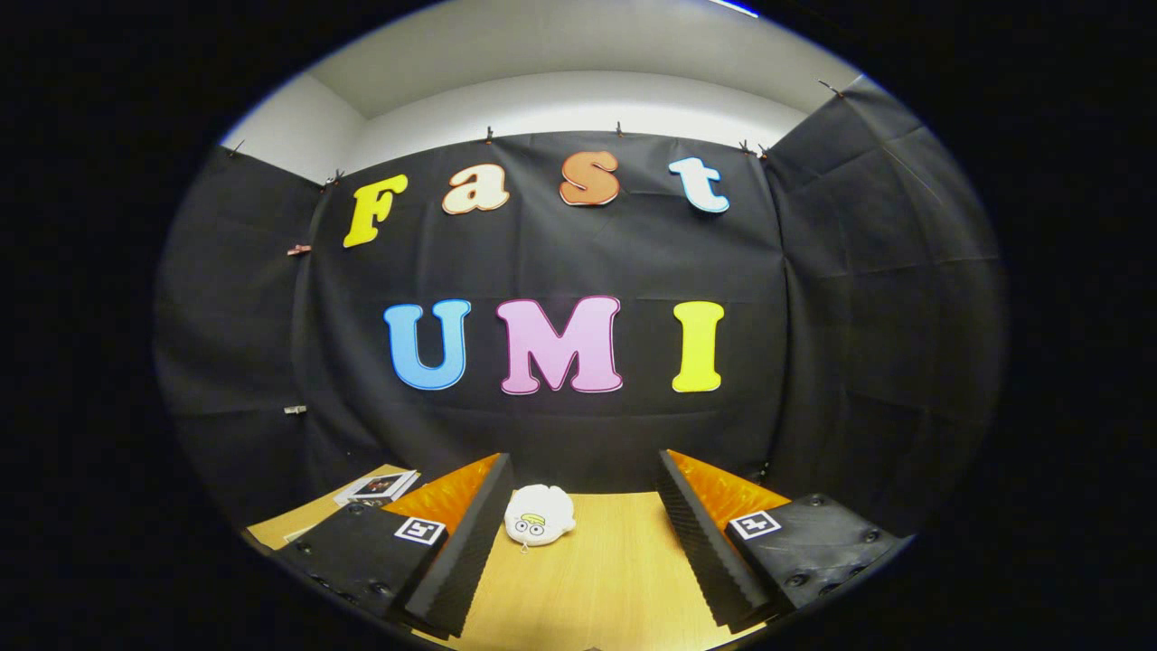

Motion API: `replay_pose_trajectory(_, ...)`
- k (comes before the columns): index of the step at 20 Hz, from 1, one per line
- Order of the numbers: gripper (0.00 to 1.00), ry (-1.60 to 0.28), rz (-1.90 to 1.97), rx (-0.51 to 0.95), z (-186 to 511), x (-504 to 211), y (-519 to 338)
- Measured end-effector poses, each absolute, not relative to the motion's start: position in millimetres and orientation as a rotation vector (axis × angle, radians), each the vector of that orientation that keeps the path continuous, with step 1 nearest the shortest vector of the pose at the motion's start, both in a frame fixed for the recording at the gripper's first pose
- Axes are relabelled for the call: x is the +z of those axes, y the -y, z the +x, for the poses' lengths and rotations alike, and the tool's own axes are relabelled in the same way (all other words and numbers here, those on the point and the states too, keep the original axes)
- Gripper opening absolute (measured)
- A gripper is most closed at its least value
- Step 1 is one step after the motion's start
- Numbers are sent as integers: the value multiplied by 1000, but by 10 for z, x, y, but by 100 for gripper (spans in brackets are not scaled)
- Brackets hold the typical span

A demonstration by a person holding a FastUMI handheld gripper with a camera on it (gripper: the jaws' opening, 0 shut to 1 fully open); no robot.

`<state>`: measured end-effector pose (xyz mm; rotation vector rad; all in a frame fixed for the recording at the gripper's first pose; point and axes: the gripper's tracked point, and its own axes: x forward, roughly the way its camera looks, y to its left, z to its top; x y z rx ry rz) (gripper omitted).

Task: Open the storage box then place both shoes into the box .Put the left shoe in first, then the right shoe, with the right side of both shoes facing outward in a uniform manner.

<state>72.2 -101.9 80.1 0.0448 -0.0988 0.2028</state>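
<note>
My gripper (583,470) is open, its two fingers spread wide over a wooden table (615,579), with nothing between them. Just beyond the left finger (470,542) lies a white plush shoe (539,515) with a cartoon face on it, resting on the table close to the booth's back wall. The right finger (700,533) stands apart from it, with bare table in between.
A flat white and dark item, like a booklet or card (380,487), lies on the table beyond the left finger, near the left wall. Black cloth walls close the table in at the back and on both sides.
</note>
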Motion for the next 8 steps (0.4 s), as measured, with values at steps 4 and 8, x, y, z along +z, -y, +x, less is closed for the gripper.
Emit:
replay_pose_trajectory(4,98,120,1,230,633,619,1093)
replay_pose_trajectory(8,96,133,5,241,645,571,1060)
